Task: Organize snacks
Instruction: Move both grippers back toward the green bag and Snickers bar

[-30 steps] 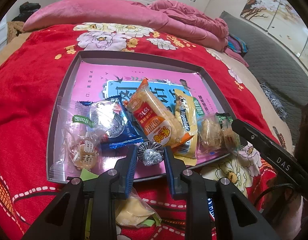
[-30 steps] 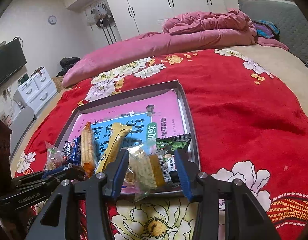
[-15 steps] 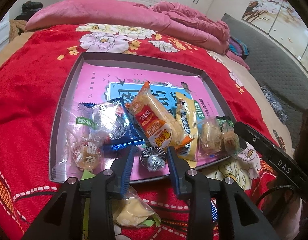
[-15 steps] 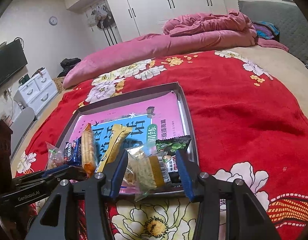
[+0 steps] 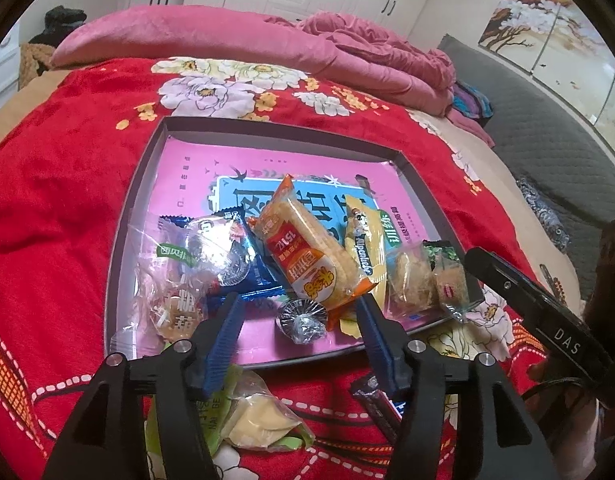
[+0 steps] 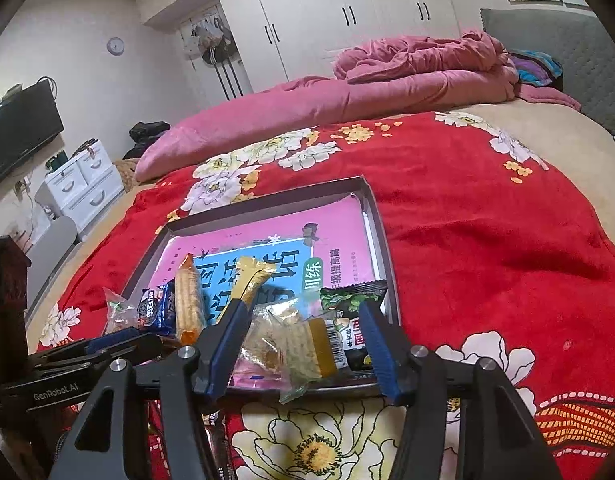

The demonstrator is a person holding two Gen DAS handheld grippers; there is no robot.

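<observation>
A grey tray lined with a pink book lies on the red bedspread and holds several snack packs. My left gripper hovers at the tray's near edge, its jaws opening. A silver foil candy lies between them, clear of both pads. An orange rice cracker pack sits just beyond. My right gripper is at the tray's near right corner, jaws opening. A clear-wrapped pastry and a green and black pack lie between its pads, untouched.
A yellow pastry in a clear wrapper and a dark wrapper lie on the bedspread under the left gripper, outside the tray. A pink quilt is piled at the head of the bed. A white drawer unit stands left.
The left jaws have spread apart and let go of the silver foil candy, which stays in the tray. The right jaws have widened a little around the clear-wrapped pastry.
</observation>
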